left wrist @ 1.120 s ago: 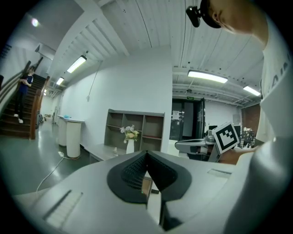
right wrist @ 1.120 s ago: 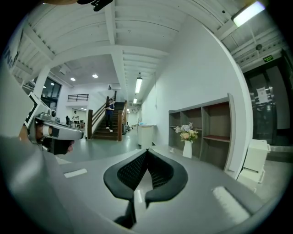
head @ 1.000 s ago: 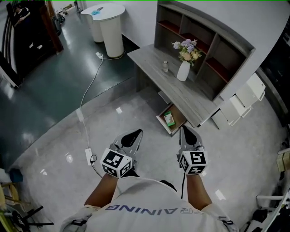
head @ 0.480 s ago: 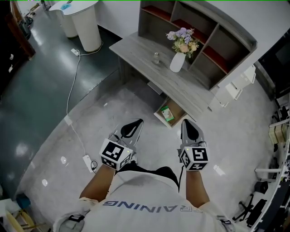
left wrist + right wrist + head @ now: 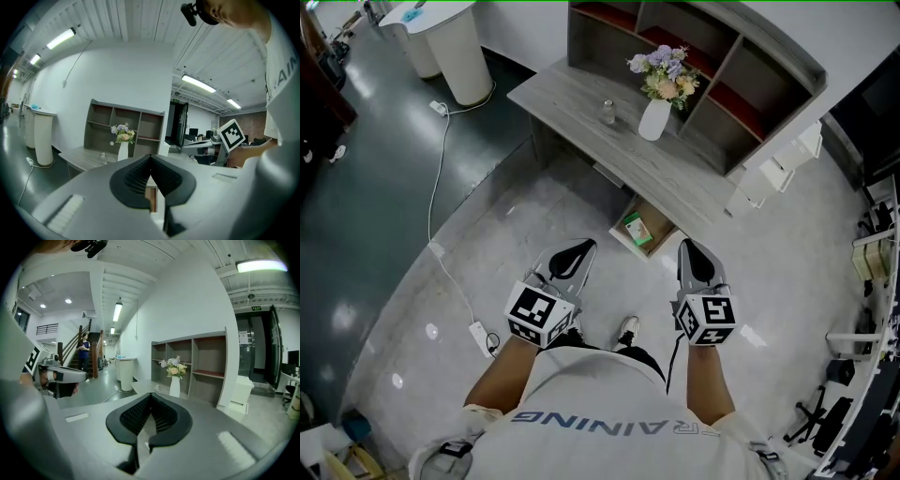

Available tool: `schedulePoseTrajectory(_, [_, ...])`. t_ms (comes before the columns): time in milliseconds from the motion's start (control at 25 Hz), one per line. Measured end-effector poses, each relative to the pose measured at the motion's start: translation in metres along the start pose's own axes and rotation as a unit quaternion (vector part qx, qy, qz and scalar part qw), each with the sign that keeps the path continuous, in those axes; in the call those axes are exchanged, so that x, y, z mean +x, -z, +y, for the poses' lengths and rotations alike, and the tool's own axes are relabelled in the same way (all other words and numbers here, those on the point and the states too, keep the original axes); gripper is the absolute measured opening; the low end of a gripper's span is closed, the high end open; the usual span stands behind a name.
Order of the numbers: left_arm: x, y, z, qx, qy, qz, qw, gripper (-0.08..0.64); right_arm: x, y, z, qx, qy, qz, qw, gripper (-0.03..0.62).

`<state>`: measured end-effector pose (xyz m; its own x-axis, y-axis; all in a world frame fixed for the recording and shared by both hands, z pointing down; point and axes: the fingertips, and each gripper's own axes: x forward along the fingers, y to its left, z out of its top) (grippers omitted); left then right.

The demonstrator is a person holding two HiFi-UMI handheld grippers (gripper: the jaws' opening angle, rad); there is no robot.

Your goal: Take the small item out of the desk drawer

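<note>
The left tongs (image 5: 573, 262) and right tongs (image 5: 695, 263) are both hanging fully shut and empty. The small green flat item (image 5: 633, 228) is lying in the open light-wood drawer (image 5: 659, 228) under the grey wooden worktop (image 5: 572, 103), ahead of and between the tongs, neither hand clearly nearer; its long axis is showing too small to judge.
</note>
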<state>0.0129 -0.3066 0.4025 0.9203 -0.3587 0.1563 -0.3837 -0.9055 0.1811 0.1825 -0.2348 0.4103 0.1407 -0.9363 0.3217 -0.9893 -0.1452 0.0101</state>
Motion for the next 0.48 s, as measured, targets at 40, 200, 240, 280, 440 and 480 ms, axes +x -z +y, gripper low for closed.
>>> schedulePoseTrajectory(40, [0.005,0.001,-0.002,0.001,-0.001,0.002,1.0,-0.002,0.0,0.002,-0.005,0.002,0.0,0.002,1.0,0.014])
schedulePoseTrajectory(200, [0.02,-0.003,-0.01,0.002,-0.005,0.002,1.0,-0.002,0.001,0.005,-0.021,0.003,-0.006,0.006,1.0,0.014])
schedulePoseTrajectory(240, [0.023,-0.004,-0.012,0.002,-0.007,0.002,1.0,-0.002,0.002,0.005,-0.025,0.003,-0.007,0.006,1.0,0.014])
schedulePoseTrajectory(280, [0.026,-0.004,-0.014,0.001,-0.008,0.002,1.0,-0.002,0.002,0.005,-0.029,0.002,-0.009,0.004,1.0,0.014])
schedulePoseTrajectory(440, [0.031,-0.004,-0.02,0.001,-0.019,0.003,0.9998,-0.002,0.004,0.001,-0.038,-0.004,-0.016,-0.004,1.0,0.04])
schedulePoseTrajectory(480, [0.032,-0.004,-0.021,0.001,-0.021,0.003,0.9998,-0.002,0.005,0.0,-0.038,-0.006,-0.019,-0.005,1.0,0.06])
